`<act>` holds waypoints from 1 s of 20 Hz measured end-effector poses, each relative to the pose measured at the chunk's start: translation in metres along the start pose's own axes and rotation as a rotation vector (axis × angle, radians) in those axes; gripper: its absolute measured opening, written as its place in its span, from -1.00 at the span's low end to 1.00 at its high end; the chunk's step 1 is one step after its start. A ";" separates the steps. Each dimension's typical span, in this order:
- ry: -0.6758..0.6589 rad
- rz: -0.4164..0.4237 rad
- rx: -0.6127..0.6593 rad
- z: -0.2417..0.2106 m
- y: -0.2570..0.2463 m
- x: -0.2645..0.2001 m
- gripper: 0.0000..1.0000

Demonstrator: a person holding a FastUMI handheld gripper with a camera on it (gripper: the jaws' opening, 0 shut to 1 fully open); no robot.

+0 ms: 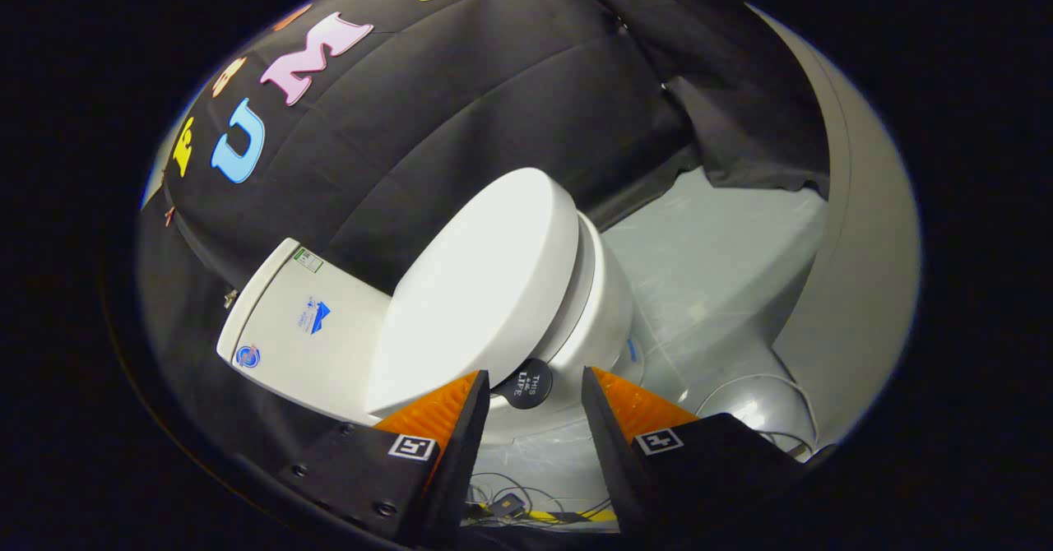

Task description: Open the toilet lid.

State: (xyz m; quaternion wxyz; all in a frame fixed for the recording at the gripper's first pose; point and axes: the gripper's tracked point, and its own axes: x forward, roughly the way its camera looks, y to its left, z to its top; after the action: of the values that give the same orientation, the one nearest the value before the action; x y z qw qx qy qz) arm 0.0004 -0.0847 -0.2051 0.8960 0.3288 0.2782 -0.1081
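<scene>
The gripper [535,386] holds its two fingers spread apart with nothing between them, and through the gap shows part of the white toilet. Just ahead of the fingertips, toward twelve o'clock, lies the smooth white oval plastic toilet lid [481,300], closed flat on the seat and white ceramic bowl [605,312]. In this tilted view the lid's long axis runs from about seven o'clock, where the hinge end meets the white box-shaped cistern [300,329], up to one o'clock, where the rounded free front edge sits. That free edge is the part the coming move most likely turns on: it lies beyond the fingertips, up and a little to the right, while the hinge side sits beside the left finger [448,415]. The near long rim of the lid runs just above the left fingertip, apparently close but not touching. A thin seam between lid and seat shows along the three-o'clock side, which looks like the place for a finger to catch.

Open room lies at three o'clock, over the pale grey smooth floor [724,271]; the black cloth booth wall [494,99] stands behind the cistern, toward eleven o'clock, where the lid would swing. A small round black disc [526,384] with white lettering rests against the bowl, between the fingertips. Thin loose cables [510,502] lie on the floor at six o'clock.
</scene>
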 end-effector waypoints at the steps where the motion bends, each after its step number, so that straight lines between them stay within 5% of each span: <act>1: 0.006 0.001 0.018 -0.002 -0.001 0.005 0.46; 4: 0.030 -0.005 0.052 -0.008 -0.011 0.020 0.46; 6: 0.038 0.021 0.134 -0.006 -0.007 0.026 0.07; 14: 0.061 0.060 0.199 -0.001 -0.009 0.026 0.05; 16: 0.050 0.026 0.251 0.002 -0.014 0.035 -0.67; 20: 0.069 0.047 0.264 0.000 -0.009 0.037 -0.70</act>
State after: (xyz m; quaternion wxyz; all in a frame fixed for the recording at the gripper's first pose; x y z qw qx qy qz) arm 0.0276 -0.0922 -0.2313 0.8373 0.4536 0.2843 -0.1116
